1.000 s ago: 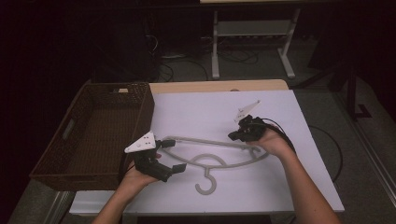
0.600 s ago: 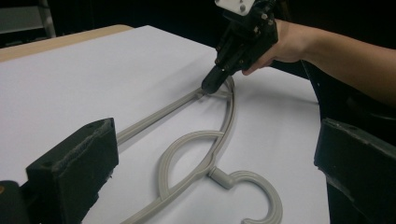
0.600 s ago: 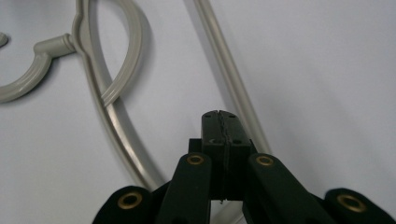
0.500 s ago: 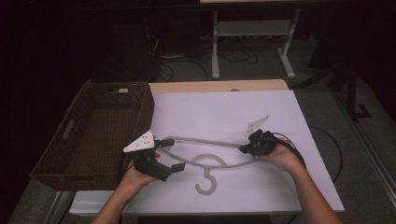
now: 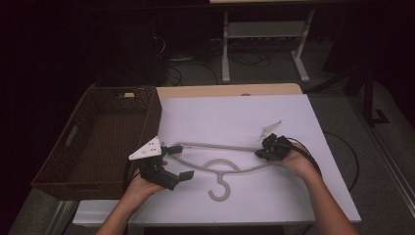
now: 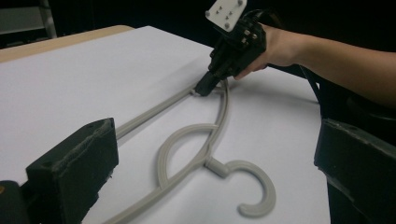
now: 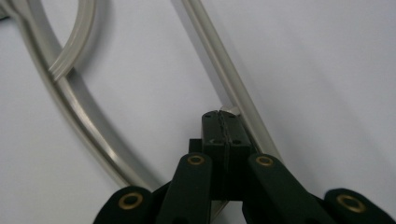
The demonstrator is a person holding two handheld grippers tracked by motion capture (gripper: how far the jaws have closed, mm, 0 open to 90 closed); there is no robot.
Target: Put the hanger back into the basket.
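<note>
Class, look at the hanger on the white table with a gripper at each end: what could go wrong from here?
1. The right gripper is shut, its tip at the hanger's end, so it may push the hanger, not grip it.
2. The left gripper is open beside the other end; a nudge could slide the hanger toward the basket.

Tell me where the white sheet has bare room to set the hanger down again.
Bare: the far half of the white sheet, between the basket and its right edge, and the near strip beneath the hook. Crowded: the middle band, where the hanger lies between the left claw and the right claw.
</note>
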